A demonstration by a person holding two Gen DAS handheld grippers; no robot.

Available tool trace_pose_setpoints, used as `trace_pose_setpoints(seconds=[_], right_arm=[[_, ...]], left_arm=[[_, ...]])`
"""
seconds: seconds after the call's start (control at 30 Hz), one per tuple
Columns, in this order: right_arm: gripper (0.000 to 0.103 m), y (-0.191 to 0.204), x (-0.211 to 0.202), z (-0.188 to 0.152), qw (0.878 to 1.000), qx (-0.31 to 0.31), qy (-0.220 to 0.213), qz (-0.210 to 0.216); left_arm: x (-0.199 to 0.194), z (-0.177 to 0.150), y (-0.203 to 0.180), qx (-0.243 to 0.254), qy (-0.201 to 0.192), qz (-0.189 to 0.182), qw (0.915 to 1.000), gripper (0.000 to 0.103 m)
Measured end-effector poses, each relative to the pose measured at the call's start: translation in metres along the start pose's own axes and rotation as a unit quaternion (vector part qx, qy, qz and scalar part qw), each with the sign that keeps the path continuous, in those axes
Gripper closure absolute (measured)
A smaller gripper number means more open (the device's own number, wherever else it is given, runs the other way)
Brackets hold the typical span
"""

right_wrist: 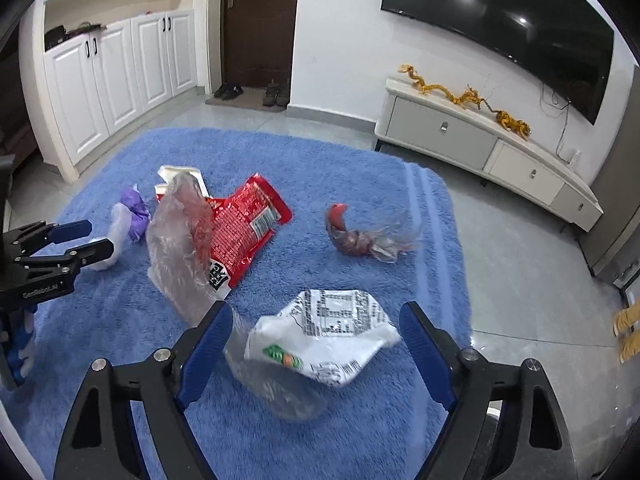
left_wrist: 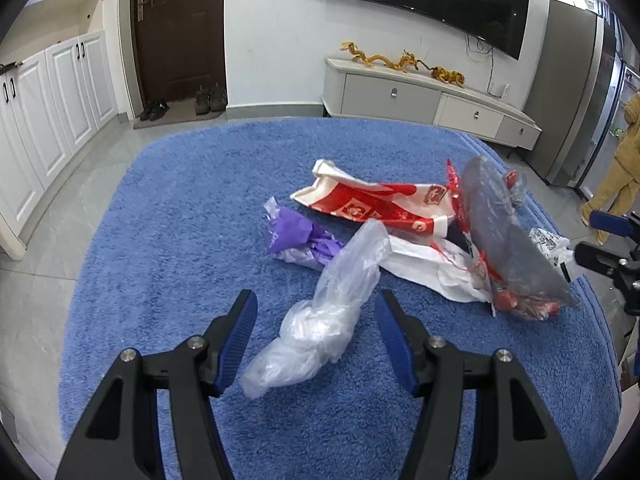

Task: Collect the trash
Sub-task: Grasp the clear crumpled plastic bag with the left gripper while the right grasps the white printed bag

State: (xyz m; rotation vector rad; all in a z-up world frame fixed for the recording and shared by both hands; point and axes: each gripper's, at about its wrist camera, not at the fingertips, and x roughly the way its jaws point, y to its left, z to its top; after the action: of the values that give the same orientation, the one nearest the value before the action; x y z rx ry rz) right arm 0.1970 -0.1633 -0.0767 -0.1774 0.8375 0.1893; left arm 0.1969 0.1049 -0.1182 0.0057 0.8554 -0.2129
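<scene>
Trash lies scattered on a blue rug (left_wrist: pixel 180 220). My left gripper (left_wrist: pixel 316 298) is open low over the rug, and a crumpled clear plastic bag (left_wrist: pixel 320 328) lies between its pads without being pressed. Beyond it lie a purple wrapper (left_wrist: pixel 292 236), a red-and-white bag (left_wrist: pixel 372 204) and a grey-looking plastic bag (left_wrist: pixel 500 240). My right gripper (right_wrist: pixel 316 308) is open around a white printed wrapper (right_wrist: pixel 328 332), which lies on clear plastic (right_wrist: pixel 276 388). A red snack bag (right_wrist: pixel 244 224) and a small red wrapper (right_wrist: pixel 360 236) lie farther off.
Grey tiled floor surrounds the rug (right_wrist: pixel 360 168). A low TV cabinet (right_wrist: pixel 480 140) stands along the far wall, with white cupboards (right_wrist: pixel 120 72) to the left and shoes by a dark door (left_wrist: pixel 180 28). A person in tan clothes (left_wrist: pixel 624 168) stands at the far right.
</scene>
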Motion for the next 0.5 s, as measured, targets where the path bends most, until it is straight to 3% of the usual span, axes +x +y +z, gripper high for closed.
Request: trace_pose_setpoints(seconds=[0.1, 0.2, 0.27, 0.5], right_arm=[[0.019, 0.003, 0.020, -0.005, 1.000, -0.005, 0.028, 0.003], [0.039, -0.001, 0.033, -0.012, 0.999, 0.003, 0.048, 0.004], [0.059, -0.006, 0.036, -0.017, 0.998, 0.016, 0.057, 0.014], [0.083, -0.011, 0.018, -0.023, 0.999, 0.018, 0.038, 0.021]], left_arm=[[0.008, -0.006, 0.000, -0.004, 0.011, -0.004, 0.9999, 0.046], [0.015, -0.013, -0.001, -0.002, 0.025, -0.009, 0.9997, 0.060], [0.017, -0.017, -0.002, -0.001, 0.029, -0.010, 0.9995, 0.067], [0.006, -0.021, -0.004, -0.004, 0.013, -0.021, 0.9997, 0.071]])
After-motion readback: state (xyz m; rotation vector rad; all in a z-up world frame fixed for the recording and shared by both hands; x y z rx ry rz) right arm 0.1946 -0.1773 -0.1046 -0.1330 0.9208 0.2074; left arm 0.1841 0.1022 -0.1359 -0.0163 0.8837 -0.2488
